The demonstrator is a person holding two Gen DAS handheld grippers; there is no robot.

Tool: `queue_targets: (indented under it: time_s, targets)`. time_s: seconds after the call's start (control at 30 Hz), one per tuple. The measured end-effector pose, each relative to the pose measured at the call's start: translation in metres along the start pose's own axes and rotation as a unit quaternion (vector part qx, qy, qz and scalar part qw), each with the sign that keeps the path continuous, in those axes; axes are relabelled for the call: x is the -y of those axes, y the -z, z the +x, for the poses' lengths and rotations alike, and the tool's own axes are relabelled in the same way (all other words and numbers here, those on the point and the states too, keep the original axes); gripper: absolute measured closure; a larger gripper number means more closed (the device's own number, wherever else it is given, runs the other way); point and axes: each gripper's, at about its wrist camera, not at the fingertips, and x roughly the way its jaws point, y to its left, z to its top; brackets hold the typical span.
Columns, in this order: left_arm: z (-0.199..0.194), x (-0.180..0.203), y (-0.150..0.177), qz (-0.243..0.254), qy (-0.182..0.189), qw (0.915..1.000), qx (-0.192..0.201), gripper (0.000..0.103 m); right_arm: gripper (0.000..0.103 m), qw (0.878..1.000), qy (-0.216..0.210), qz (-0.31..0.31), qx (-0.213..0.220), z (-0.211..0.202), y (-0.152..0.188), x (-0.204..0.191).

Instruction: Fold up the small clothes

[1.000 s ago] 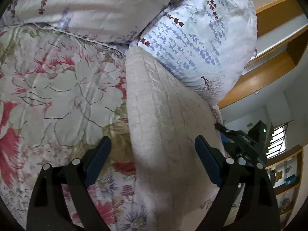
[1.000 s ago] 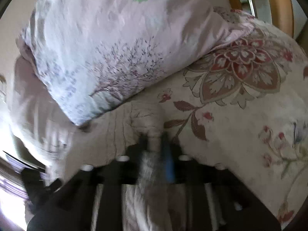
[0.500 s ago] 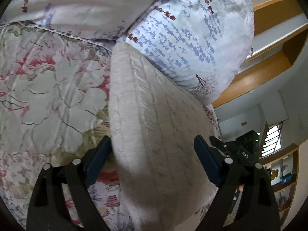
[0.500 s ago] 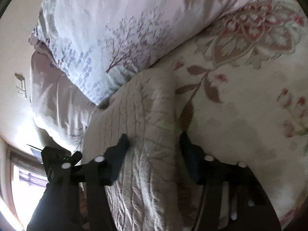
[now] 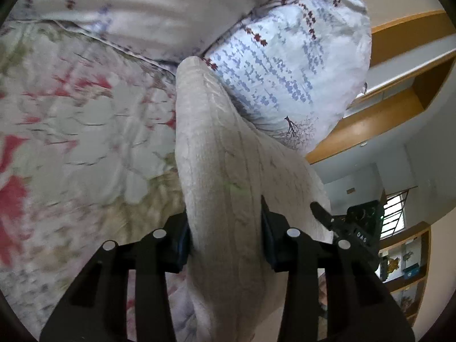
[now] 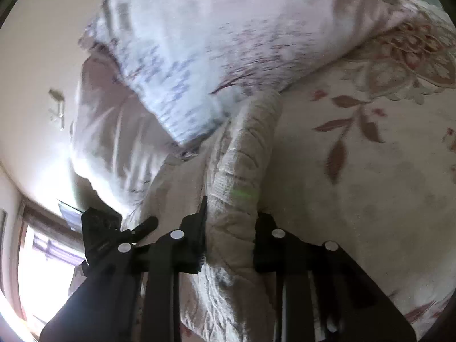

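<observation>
1. One cream cable-knit garment (image 5: pixel 219 176) lies on the floral bedspread (image 5: pixel 74 131), its far end tucked against the pillow with the blue print (image 5: pixel 287 65). From the right wrist view the same knit (image 6: pixel 242 171) runs as a thick ridge toward that pillow (image 6: pixel 199 42).

2. Handling, as I judge it: the knit looks soft, bulky and light, with no stiffness of its own. It should bunch and sag wherever it is unsupported, and its fuzzy ribbed surface should not slip readily from the pads. It is not fragile, though a hard tug could stretch the stitches.

3. Where to hold: near an edge or corner, catching all layers of the fold, so that the piece hangs evenly between two grips and not from one thick lump.

4. Left gripper (image 5: pixel 225 239): its jaws are closing, with a rounded hump of knit between them, and the blue pads already press its sides.

5. Right gripper (image 6: pixel 229 236): its jaws are closing too, with a ridge of the knit between them and squeezed by both fingers. Its black body (image 5: pixel 356 228) shows at the right of the left wrist view, well apart along the garment.

6. Around: a second pale pillow (image 5: pixel 142 5) lies behind, and wooden shelving (image 5: pixel 399 57) stands beyond the bed.
</observation>
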Motion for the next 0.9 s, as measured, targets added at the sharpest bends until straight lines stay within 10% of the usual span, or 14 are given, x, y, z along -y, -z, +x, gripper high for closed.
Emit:
queue_targets:
  time_s: [0.47, 0.63, 0.9]
  targets:
    - [-0.099, -0.046, 0.001, 0.028, -0.075, 0.9958, 0.044, 0.063, 0.083, 0.995, -0.008, -0.071, -0.066, 0.076, 0.035, -0.061]
    - [-0.093, -0.068, 0.005, 0.005, -0.088, 0.9949, 0.048, 0.048, 0.072, 0.995, 0.014, -0.058, -0.075, 0.082, 0.037, -0.054]
    - [-0.132, -0.016, 0.030, 0.139, -0.157, 0.9682, 0.136, 0.038, 0.070, 0.995, 0.021, -0.081, -0.049, 0.045, 0.047, -0.055]
